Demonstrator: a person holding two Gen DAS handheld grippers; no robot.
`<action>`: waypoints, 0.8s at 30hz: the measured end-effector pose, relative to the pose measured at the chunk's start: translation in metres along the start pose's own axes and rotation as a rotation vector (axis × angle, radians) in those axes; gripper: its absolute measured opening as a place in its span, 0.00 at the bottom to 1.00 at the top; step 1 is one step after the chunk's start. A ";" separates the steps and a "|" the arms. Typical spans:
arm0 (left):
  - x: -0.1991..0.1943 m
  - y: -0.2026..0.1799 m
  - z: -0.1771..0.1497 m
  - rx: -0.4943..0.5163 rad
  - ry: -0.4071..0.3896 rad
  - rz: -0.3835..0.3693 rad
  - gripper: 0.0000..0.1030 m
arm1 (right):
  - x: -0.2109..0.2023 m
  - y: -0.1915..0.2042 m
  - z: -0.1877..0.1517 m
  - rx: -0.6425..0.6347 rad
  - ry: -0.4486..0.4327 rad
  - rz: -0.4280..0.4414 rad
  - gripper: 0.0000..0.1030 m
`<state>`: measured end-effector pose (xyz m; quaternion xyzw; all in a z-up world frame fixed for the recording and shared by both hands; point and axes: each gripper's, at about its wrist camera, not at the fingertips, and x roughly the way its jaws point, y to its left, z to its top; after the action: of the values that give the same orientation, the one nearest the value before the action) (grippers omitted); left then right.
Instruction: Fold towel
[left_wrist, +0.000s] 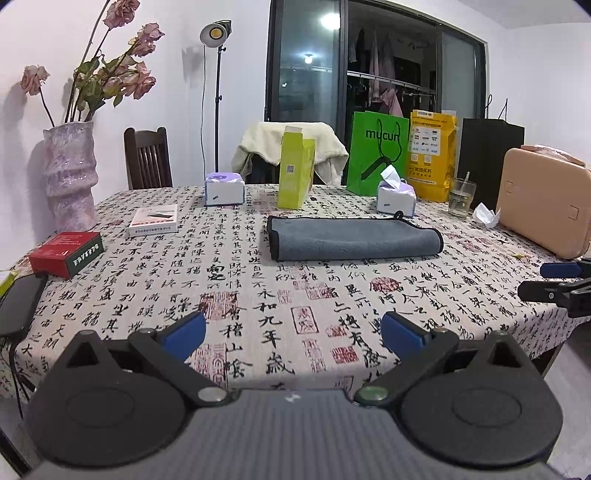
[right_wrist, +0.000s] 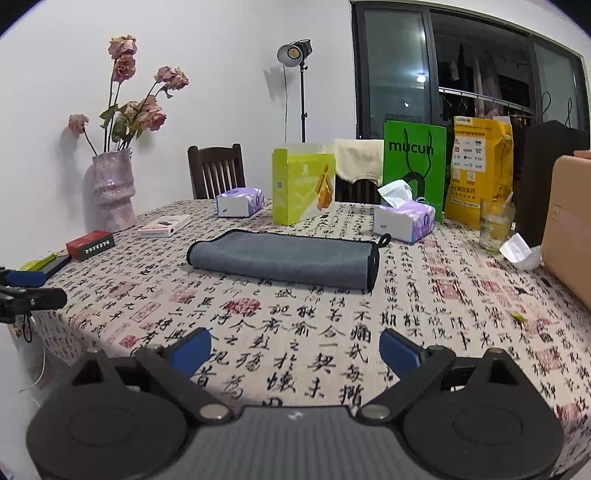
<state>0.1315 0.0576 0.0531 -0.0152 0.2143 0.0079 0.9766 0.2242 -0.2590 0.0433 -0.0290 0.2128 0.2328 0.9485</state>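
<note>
1. Both hand-held grippers fill the bottom of their own views, hovering above the near part of the table. The left gripper (left_wrist: 293, 332) has its blue-padded fingers (left_wrist: 184, 334) spread wide apart with nothing between them.
2. In its own view the right gripper (right_wrist: 295, 349) shows the same pose: blue fingers (right_wrist: 190, 349) spread wide, holding nothing. It also appears at the right edge of the left wrist view.
3. The grey towel (left_wrist: 352, 238) lies flat on the tablecloth (left_wrist: 258, 295), at the middle of the left wrist view and just above centre of the right wrist view. It is folded, with black edging and a small hanging loop at one corner. Both grippers are well apart from it.
4. The tablecloth is cream, printed with black Chinese calligraphy and red seals.
5. Behind the towel, in the left wrist view: a lime-green carton (left_wrist: 295, 168) standing upright, a tissue pack (left_wrist: 224, 188) to its left and another tissue pack (left_wrist: 396, 194) to its right.
6. Further right stand a green paper bag (left_wrist: 376, 151), a yellow bag (left_wrist: 430, 158), a drinking glass (left_wrist: 461, 197) and a beige case (left_wrist: 543, 199).
7. At the left of the frame: a red box (left_wrist: 66, 253), a white box (left_wrist: 153, 220) and a pink vase (left_wrist: 70, 173) of dried roses.
8. A studio lamp (left_wrist: 216, 33) stands by the wall at upper centre.
</note>
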 end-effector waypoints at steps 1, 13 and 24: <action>-0.002 -0.001 -0.002 0.002 -0.001 0.001 1.00 | -0.001 0.000 -0.003 0.004 0.001 0.001 0.95; -0.022 -0.013 -0.021 0.011 -0.011 0.001 1.00 | -0.020 0.005 -0.025 0.006 0.000 -0.005 0.96; -0.042 -0.013 -0.046 -0.023 0.018 -0.011 1.00 | -0.043 0.020 -0.039 -0.009 -0.027 0.025 0.97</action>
<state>0.0745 0.0426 0.0290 -0.0279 0.2226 0.0048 0.9745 0.1654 -0.2654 0.0266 -0.0273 0.1994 0.2460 0.9481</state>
